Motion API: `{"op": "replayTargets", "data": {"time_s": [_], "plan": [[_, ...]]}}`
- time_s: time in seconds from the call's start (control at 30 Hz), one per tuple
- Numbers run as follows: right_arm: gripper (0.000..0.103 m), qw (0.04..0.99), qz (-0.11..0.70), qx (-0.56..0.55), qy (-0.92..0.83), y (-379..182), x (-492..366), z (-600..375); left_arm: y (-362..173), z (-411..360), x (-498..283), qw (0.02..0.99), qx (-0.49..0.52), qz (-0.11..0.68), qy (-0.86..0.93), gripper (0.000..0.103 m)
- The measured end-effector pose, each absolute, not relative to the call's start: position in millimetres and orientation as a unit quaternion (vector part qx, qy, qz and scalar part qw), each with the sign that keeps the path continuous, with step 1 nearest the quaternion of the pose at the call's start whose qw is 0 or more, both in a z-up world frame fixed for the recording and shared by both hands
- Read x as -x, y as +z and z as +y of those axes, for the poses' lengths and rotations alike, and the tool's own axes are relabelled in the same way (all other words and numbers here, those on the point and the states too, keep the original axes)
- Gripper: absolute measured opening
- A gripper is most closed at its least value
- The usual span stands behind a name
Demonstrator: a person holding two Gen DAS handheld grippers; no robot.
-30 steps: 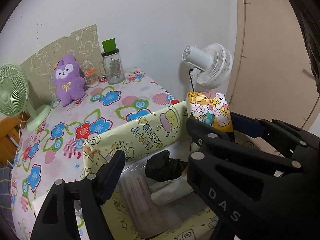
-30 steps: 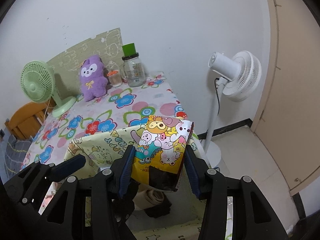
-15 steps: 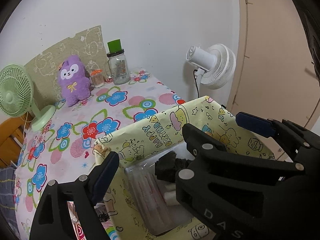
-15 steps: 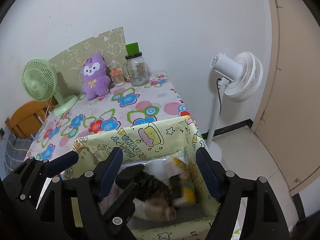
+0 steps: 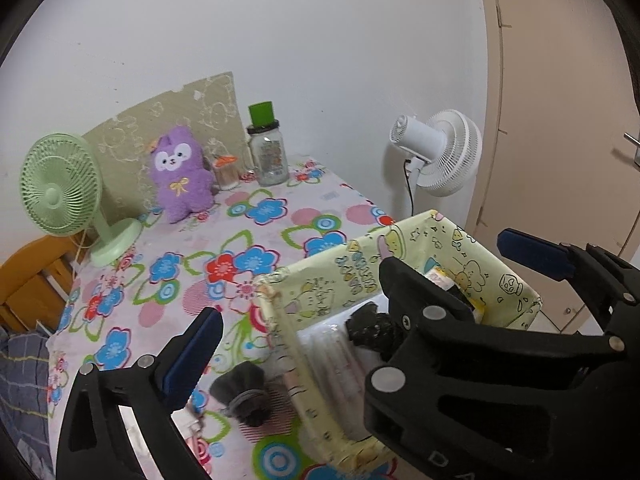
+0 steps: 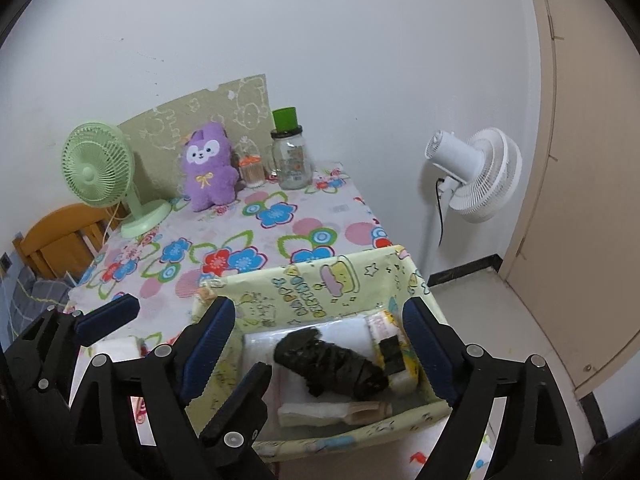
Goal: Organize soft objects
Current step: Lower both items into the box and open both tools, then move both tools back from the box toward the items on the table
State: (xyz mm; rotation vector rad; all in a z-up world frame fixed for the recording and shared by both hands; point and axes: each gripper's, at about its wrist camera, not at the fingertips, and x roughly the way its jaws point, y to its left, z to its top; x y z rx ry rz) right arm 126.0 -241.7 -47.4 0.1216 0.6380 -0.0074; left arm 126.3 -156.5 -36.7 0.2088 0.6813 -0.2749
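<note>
A pale green cartoon-print fabric bin (image 6: 320, 286) (image 5: 340, 264) stands at the table's near right corner. Inside lie a black bundle (image 6: 332, 362), white packs, and the cartoon-print packet (image 6: 394, 344) against the right wall. My right gripper (image 6: 318, 340) is open and empty above the bin. My left gripper (image 5: 360, 284) is open and empty, over the bin's left edge. A grey rolled sock (image 5: 240, 390) lies on the tablecloth left of the bin. A purple plush toy (image 6: 208, 170) (image 5: 182, 172) sits at the table's back.
A green desk fan (image 6: 100, 172) stands at the back left. A glass jar with green lid (image 6: 290, 156) and a small orange-capped jar (image 6: 251, 170) stand by the wall. A white floor fan (image 6: 476, 174) is right of the table. A wooden chair (image 6: 60, 240) is left.
My right gripper opened and dropped the cartoon-print packet into the bin, where it now lies at the right side. Both grippers pulled back and the left one shifted left.
</note>
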Motion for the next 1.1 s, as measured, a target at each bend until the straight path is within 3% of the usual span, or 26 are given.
{"op": "replayTargets", "data": {"time_s": [1.1], "plan": [[0.096,0.959,0.279,-0.017,0.056,-26,-83,-111,-24,-30,-78,0.946,-0.059,0.311,-0.072,0.103]]}}
